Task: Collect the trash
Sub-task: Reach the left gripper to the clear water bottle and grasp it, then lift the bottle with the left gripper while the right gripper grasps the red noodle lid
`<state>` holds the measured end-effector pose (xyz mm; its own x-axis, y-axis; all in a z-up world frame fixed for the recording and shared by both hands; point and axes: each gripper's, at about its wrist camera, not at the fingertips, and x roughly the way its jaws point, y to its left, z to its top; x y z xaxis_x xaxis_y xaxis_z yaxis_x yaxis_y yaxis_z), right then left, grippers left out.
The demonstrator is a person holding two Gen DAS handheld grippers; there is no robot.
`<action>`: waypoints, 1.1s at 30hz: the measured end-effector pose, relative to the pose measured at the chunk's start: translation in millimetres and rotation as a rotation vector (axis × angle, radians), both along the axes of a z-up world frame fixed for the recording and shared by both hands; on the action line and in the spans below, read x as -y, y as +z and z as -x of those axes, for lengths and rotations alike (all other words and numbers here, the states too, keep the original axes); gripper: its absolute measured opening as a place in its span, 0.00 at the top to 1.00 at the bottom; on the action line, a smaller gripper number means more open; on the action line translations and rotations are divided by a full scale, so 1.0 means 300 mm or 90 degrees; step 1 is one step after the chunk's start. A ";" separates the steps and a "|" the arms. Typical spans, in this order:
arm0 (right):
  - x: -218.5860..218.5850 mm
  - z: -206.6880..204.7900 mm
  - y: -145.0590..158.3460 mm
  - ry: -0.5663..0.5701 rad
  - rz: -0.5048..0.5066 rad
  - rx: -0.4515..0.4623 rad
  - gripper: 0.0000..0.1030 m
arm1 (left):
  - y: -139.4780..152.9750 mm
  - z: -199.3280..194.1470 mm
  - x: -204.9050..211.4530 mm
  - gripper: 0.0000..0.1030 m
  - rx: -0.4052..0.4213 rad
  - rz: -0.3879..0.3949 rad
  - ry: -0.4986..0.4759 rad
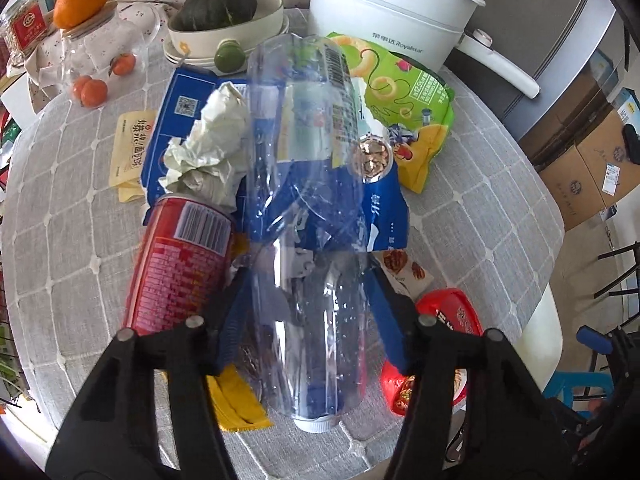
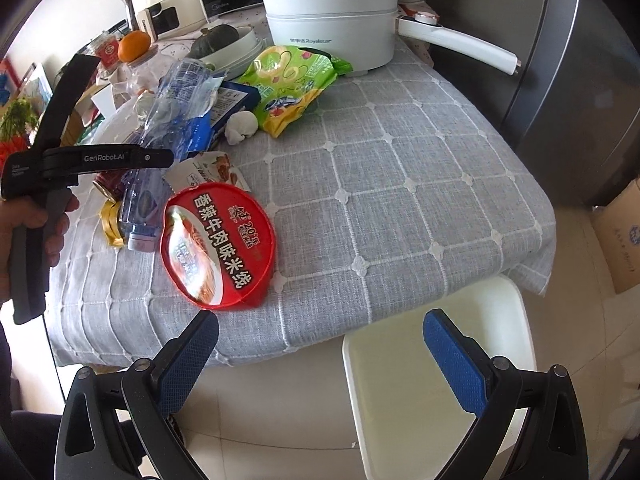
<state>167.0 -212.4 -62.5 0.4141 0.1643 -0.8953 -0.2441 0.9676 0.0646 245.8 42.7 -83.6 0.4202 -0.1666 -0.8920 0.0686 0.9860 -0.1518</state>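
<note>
Blue pads [image 1: 234, 312] of the left gripper [image 1: 308, 276] sit one on each side of a clear plastic bottle [image 1: 304, 184]. They touch its sides, so the fingers are half closed and hold the bottle. It lies on its side on top of the trash pile, with its white cap [image 1: 314, 424] pointing at the camera.

A red can [image 1: 180, 264] lies just beside the bottle on the left. Behind the can is a ball of crumpled paper [image 1: 212, 148], resting on a blue packet [image 1: 180, 120]. A yellow wrapper [image 1: 236, 404] pokes out from under the bottle. A green snack bag [image 1: 404, 100] lies past the bottle on the right, near a white electric pot [image 1: 384, 8].

The right gripper [image 2: 320, 340] has its fingers wide apart with nothing between them. It hangs over the near edge of the table [image 2: 400, 184], which has a grey checked cloth, and above a white stool [image 2: 440, 360]. A red noodle bowl lid [image 2: 218, 244] lies flat on the cloth near this gripper's left finger. On the far left of this view, a hand [image 2: 24, 232] grips the handle of the left gripper over the bottle.
</note>
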 end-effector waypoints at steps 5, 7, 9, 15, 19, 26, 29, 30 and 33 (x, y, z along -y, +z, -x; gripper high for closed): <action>-0.044 -0.020 -0.045 0.023 -0.012 -0.023 0.00 | 0.074 0.097 -0.039 0.43 0.048 0.012 0.007; -0.062 -0.037 -0.066 0.028 -0.029 -0.037 0.00 | 0.110 0.143 -0.067 0.43 0.064 0.036 0.016; -0.081 -0.056 -0.089 0.031 -0.048 -0.049 0.00 | 0.137 0.184 -0.094 0.43 0.076 0.057 0.023; -0.147 -0.111 -0.159 0.041 -0.066 -0.059 0.00 | 0.180 0.326 -0.132 0.43 0.106 0.087 0.029; -0.185 -0.150 -0.206 0.039 -0.062 -0.057 0.03 | 0.158 0.369 -0.153 0.43 0.096 0.097 0.031; -0.232 -0.150 -0.228 0.061 -0.080 -0.049 0.37 | 0.130 0.415 -0.174 0.43 0.087 0.076 0.022; -0.225 -0.149 -0.217 0.058 -0.118 -0.053 0.47 | 0.127 0.420 -0.185 0.43 0.087 0.073 0.021; -0.219 -0.150 -0.213 0.055 -0.132 -0.053 0.54 | 0.126 0.422 -0.187 0.43 0.086 0.072 0.020; -0.209 -0.156 -0.190 0.045 -0.167 -0.057 0.96 | 0.126 0.427 -0.186 0.43 0.087 0.071 0.018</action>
